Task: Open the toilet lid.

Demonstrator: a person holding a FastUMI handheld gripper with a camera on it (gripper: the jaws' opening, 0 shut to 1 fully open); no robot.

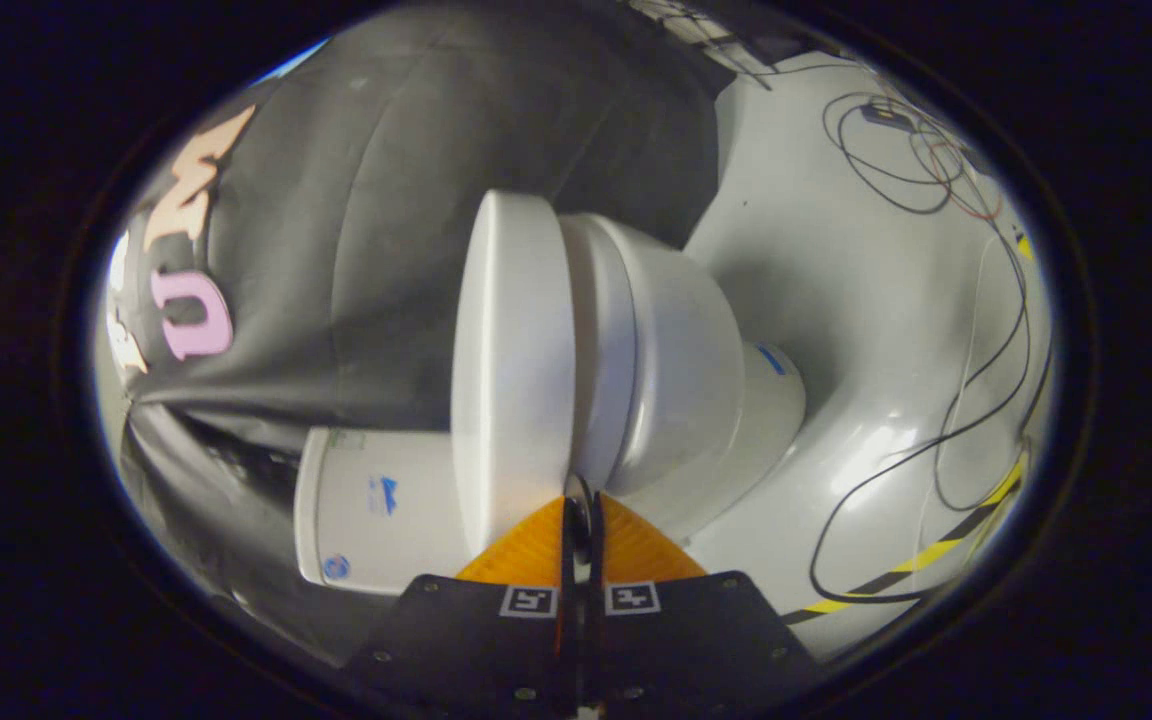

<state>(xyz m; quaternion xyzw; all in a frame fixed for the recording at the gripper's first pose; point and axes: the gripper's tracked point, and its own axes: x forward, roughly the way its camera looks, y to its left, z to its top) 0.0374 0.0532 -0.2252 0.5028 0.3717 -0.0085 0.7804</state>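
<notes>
The view is rolled on its side, so the white toilet looks tipped over. Its lid (511, 370) is the broad white disc, lying against the seat (601, 350) and the bowl (686, 370). The tank (376, 510) sits beside the lid, close to the fingers. My gripper (581, 505) is at the lid's rim where lid and seat meet. Its fingers stand almost together, one on each face of the thin rim, and appear shut on it. The pinch point itself is small and dark.
The toilet stands on a grey floor (836, 300). Black cables (976, 380) loop across it beyond the bowl, and a yellow-black tape strip (936, 550) runs along it. The black cloth wall (386, 200) hangs behind the lid and tank.
</notes>
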